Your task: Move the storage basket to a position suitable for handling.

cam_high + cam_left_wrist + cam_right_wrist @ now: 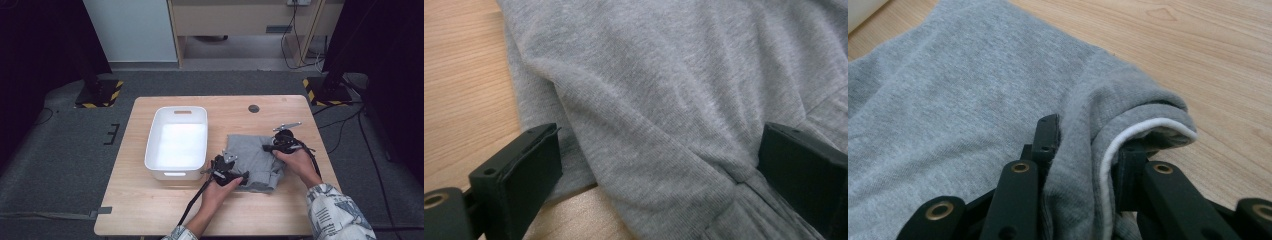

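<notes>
We saw a grey garment (252, 159) lying crumpled on the right half of a wooden table (150, 200), just beside a white bin (177, 142) that sat on the left half with its open top up. The left gripper (239, 176) was low at the near edge of the cloth, held in the person's left hand (218, 189), with its cable trailing back toward the table's front edge. In the left gripper view its two black jaws stood wide apart, one at each lower corner, and the garment (664, 100) lay spread between them with a seam running toward the right-hand jaw; the pads were not pressing the cloth, and a strip of bare wood showed at the left. The right gripper (267, 148) was at the far right side of the cloth, gripped by the right hand (298, 162) that came out of a patterned sleeve (337, 212). In the right gripper view its jaws were clamped on a bunched fold of the garment (948, 115), where a white-edged hem (1148, 127) curled over just above the right-hand jaw, and bare wood lay beyond. We noted a small dark round disc (254, 108) set into the tabletop near the far edge, well apart from the cloth.
</notes>
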Demonstrator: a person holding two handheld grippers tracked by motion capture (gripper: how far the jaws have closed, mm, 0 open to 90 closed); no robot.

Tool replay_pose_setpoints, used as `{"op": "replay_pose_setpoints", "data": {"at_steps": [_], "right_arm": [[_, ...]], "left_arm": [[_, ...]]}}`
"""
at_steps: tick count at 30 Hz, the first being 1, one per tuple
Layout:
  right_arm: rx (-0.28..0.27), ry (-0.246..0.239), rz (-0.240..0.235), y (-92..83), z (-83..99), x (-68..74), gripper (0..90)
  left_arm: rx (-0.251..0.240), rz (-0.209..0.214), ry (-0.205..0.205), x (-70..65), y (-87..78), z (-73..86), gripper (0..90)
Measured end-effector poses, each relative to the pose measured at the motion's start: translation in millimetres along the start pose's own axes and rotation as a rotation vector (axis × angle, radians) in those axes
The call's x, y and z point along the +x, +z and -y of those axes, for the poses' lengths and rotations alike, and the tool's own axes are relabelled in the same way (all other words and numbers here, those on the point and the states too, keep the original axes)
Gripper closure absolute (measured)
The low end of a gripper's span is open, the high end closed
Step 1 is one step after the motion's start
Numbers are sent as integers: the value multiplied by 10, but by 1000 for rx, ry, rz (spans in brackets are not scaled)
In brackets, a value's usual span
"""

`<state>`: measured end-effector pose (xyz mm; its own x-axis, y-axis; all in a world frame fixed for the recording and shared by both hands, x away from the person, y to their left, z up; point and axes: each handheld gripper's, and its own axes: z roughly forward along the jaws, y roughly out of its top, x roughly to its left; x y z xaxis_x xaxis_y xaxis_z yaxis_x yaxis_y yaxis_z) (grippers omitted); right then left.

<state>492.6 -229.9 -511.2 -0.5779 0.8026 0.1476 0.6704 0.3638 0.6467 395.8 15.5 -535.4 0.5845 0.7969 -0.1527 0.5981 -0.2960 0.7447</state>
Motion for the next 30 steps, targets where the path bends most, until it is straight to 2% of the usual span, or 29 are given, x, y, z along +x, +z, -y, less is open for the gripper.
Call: {"op": "replay_pose_setpoints", "data": {"at_steps": [5, 8, 10, 14, 18, 22, 25, 27, 30], "right_arm": [[-4, 2, 5, -2, -3, -1, 659], [-7, 2, 20, -15, -17, -2, 576], [-8, 3, 38, -35, -34, -2, 502], [-5, -2, 66, -60, -50, -5, 353], [-8, 43, 83, -42, -4, -45, 217], [-18, 131, 39, -6, 77, -111, 204], [-20, 180, 0, 11, 119, -148, 215], [-29, 181, -13, 9, 138, -155, 220], [-24, 178, -44, -10, 152, -150, 293]], "left_arm": [[-1, 0, -1, 0, -2, 1, 31], [-2, 1, 9, 5, -19, -7, 39], [-11, -23, 56, -23, -44, -13, 40], [-15, -51, 74, -65, -66, -19, 41], [-8, -36, 35, -41, -53, -17, 37], [5, -10, -11, 16, -20, 4, 20], [2, -2, -11, 23, -15, 10, 12], [4, 4, -9, 30, -16, 10, 14], [5, 14, -3, 33, -21, 14, 29]]}}
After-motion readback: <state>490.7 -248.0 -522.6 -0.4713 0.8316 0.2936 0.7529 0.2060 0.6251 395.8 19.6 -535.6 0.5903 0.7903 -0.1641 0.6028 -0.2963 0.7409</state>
